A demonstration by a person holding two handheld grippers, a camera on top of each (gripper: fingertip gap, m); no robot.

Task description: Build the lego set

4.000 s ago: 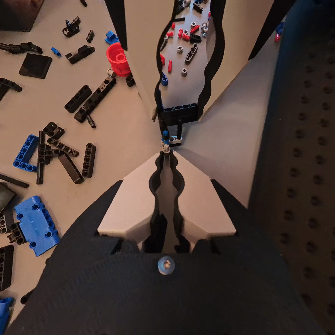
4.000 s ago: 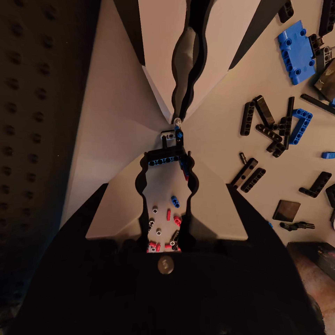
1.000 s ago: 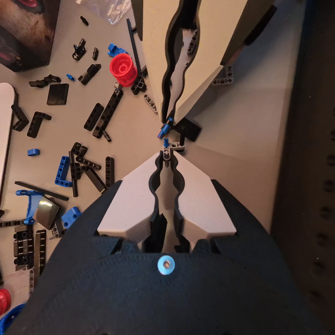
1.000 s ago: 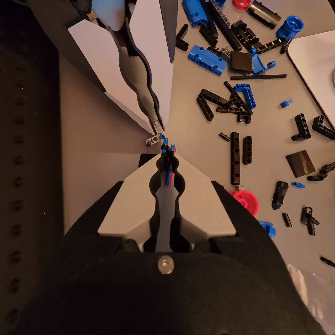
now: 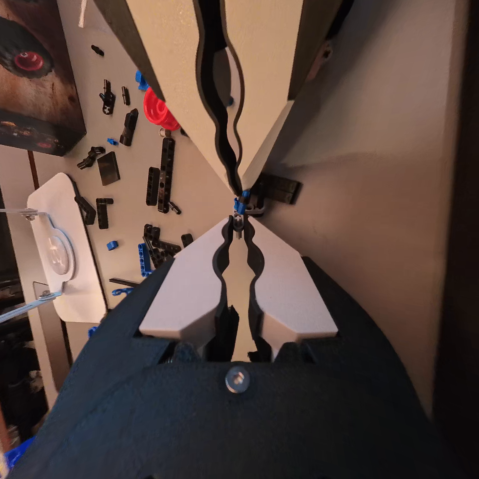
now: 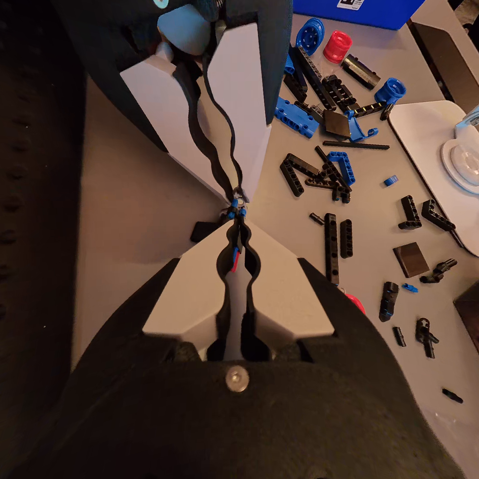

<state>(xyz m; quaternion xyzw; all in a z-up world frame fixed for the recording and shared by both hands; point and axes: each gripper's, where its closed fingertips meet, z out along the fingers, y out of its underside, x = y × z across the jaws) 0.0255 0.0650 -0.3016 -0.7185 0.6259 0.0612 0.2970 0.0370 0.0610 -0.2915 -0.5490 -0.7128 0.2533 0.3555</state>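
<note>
My left gripper point(image 5: 238, 222) is shut on a small grey connector point(image 5: 238, 226) at its tips. My right gripper point(image 6: 237, 223) is shut on a black beam assembly with blue and red pins point(image 6: 235, 259). The two grippers face each other tip to tip above the table. The assembly's blue pin point(image 5: 239, 204) touches the grey connector, whose light grey arm point(image 5: 255, 209) sticks out sideways. In the right wrist view the left gripper point(image 6: 239, 195) comes in from above with the grey connector point(image 6: 240, 201). The black beam point(image 5: 281, 190) juts out behind the right gripper point(image 5: 239, 190).
Loose black and blue beams point(image 5: 166, 176) lie on the grey table beside a red wheel hub point(image 5: 158, 111), a dark box point(image 5: 33, 103) and a white tray point(image 5: 62, 233). A blue panel point(image 6: 295, 118), a blue wheel point(image 6: 309, 33) and a red hub point(image 6: 337, 46) lie farther off. Both grippers' tips are close together, under 4 cm apart.
Earlier the right gripper held the black beam with wide jaws; now it grips it narrowly. In the last second the grippers have closed the gap and the blue pin meets the grey connector.
</note>
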